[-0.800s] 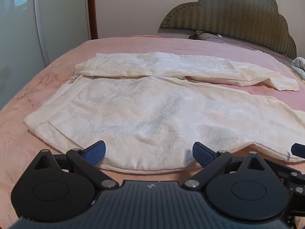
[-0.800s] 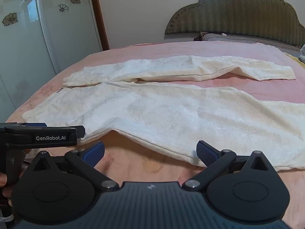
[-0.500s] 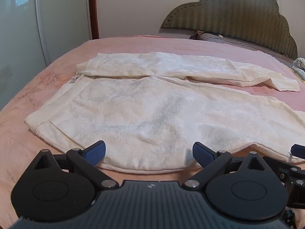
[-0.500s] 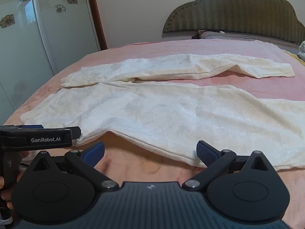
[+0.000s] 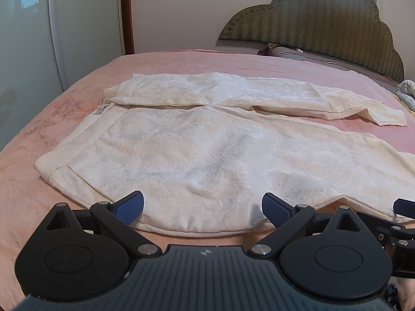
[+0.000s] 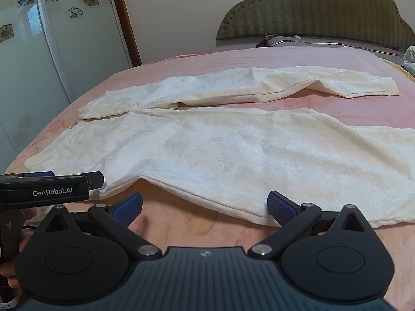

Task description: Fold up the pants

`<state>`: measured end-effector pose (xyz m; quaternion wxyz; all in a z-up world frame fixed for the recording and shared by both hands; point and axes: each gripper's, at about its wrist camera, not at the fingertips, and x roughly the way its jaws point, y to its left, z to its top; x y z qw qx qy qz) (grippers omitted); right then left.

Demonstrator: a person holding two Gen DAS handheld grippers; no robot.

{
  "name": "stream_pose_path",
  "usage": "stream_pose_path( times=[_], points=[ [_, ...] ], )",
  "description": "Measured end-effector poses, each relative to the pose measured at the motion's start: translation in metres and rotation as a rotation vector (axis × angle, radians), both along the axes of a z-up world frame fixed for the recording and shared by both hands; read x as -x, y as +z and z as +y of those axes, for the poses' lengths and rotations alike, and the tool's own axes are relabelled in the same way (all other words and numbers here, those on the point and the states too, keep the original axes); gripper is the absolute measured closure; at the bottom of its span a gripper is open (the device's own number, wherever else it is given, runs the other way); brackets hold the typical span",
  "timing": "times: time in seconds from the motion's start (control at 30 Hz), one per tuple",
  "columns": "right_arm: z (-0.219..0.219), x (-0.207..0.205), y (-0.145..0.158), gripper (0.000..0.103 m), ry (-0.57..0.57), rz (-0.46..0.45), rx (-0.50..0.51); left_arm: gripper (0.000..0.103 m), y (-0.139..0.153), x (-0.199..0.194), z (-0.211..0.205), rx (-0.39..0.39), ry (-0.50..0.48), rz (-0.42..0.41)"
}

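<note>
While the cream pants (image 5: 207,150) lie spread open across the middle of the pink bed (image 5: 181,59), no fold looks to have been made yet: both legs run apart toward the right of the frame, the far leg (image 6: 259,85) lying separate from the near one (image 6: 259,150), with a strip of bedspread between them. All of the folding appears still to come, probably starting with one leg laid over the other.

At the bottom of its view, the left gripper (image 5: 202,208) has its fingers spread wide and empty, straddling the near hem of the pants. Likewise the right gripper (image 6: 205,206) is spread and holds nothing, with its right finger at the near leg's edge; whether either pad touches cloth is hard to tell from this low angle.

Open bedspread runs along the left and bottom of both views. Crowding is at the upper right, where the headboard (image 5: 324,20), a pillow (image 6: 311,40) and a bundle of cloth (image 5: 407,90) sit.
</note>
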<state>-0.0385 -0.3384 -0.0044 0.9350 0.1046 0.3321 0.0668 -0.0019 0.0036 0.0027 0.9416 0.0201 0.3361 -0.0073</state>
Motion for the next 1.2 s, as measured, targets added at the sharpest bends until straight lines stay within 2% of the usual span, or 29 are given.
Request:
stream_pose_path(
  times=[0.43,0.57,0.7,0.8,0.87,1.0,1.13,1.2],
  points=[
    [0.000,-0.001,-0.001,0.000,0.002,0.002,0.006,0.004,0.003,0.004,0.004,0.028,-0.010,-0.023],
    [0.002,-0.002,0.001,0.000,0.013,-0.003,0.002,0.004,0.006,0.006,0.009,0.066,-0.011,-0.038],
    [0.006,-0.011,0.018,0.000,0.066,-0.063,0.016,0.004,0.013,-0.006,0.015,0.067,-0.010,-0.011],
    [0.014,-0.029,0.044,0.000,0.151,-0.184,0.038,0.004,0.019,-0.019,0.026,0.066,0.027,-0.024],
    [0.027,-0.048,0.054,0.000,0.247,-0.245,0.094,0.004,0.022,-0.030,0.038,0.082,0.058,-0.028],
    [0.056,-0.097,0.059,0.000,0.344,-0.247,0.178,0.003,0.028,-0.050,0.061,0.091,0.110,-0.039],
    [0.071,-0.156,0.057,0.000,0.428,-0.195,0.141,0.003,0.030,-0.074,0.076,0.072,0.154,-0.030],
    [0.083,-0.184,0.055,0.000,0.474,-0.180,0.131,0.003,0.030,-0.085,0.083,0.088,0.156,-0.036]
  ],
)
